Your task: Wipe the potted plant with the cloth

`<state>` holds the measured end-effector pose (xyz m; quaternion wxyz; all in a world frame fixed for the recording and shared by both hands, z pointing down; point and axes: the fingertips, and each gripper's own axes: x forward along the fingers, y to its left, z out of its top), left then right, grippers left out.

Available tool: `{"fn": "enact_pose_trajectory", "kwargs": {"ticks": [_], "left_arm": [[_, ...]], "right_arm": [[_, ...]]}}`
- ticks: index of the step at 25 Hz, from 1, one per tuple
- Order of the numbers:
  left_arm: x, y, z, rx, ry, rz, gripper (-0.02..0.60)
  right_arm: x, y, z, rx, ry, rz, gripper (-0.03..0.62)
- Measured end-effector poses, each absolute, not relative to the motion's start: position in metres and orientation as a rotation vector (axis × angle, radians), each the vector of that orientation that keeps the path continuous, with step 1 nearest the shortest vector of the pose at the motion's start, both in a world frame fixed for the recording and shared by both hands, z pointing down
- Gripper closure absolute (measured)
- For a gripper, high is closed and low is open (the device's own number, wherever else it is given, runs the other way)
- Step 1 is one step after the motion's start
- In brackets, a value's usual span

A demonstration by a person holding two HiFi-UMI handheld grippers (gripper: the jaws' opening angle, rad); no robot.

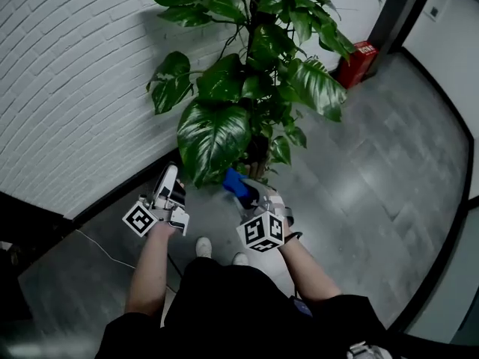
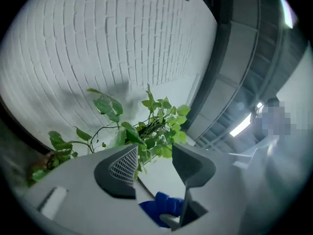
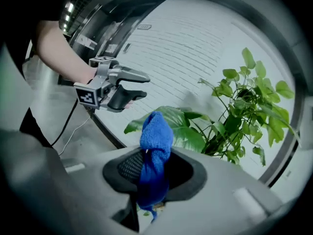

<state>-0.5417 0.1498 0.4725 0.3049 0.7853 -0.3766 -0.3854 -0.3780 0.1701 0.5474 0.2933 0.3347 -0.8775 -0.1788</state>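
A tall potted plant with broad glossy green leaves stands against the white brick wall; its big lowest leaf hangs just above my grippers. My right gripper is shut on a blue cloth, whose bunched end sticks up between the jaws, just under that leaf. In the right gripper view the cloth rises in front of the leaf. My left gripper is open with nothing between its jaws, left of the leaf. In the left gripper view it frames the plant.
The white brick wall runs along the left with a dark skirting at its foot. A red box stands on the grey floor behind the plant. A thin cable lies on the floor at the left. My shoes show below the grippers.
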Motion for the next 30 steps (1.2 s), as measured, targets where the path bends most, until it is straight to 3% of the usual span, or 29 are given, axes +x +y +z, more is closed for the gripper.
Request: {"fn": "enact_pose_trajectory", "kwargs": {"ticks": [5,13,23,30], "left_arm": [[-0.540,0.164,0.470,2.260,-1.319,-0.682,0.413],[-0.541,0.153,0.420,2.480,-1.688,-0.383,0.580],[-0.461,0.136,0.432,2.662,-1.513,-0.265,0.580],[-0.372,0.117,0.436,2.577,-1.717,-0.189,0.580]], "right_arm": [[-0.380,0.173,0.529,0.947,-2.365,-0.496,0.488],[-0.354,0.158,0.509,1.122,-2.299,-0.425,0.488],[-0.308,0.129,0.498,1.248,-2.377,-0.333,0.488],[-0.214,0.100,0.499,1.117,-2.430,-0.426,0.488]]}}
